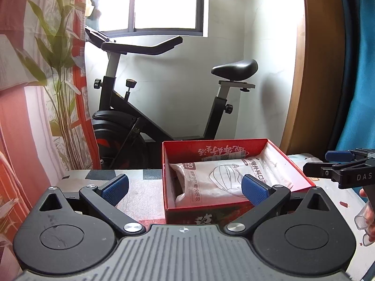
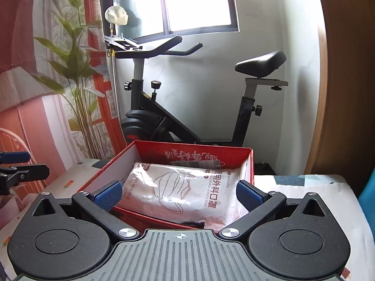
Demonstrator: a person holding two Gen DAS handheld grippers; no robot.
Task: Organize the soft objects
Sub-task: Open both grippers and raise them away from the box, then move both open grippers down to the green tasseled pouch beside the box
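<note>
A tabletop (image 1: 145, 182) under a patterned cloth carries an open red box (image 1: 234, 208) standing directly on it.

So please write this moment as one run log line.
left tongs: open, empty | right tongs: open, empty | mask pack: inside red box

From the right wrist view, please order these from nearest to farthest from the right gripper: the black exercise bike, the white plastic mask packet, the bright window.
1. White plastic mask packet: between the open right gripper fingers, in the red box.
2. Black exercise bike: behind the box.
3. Bright window: top, on the back wall.
</note>
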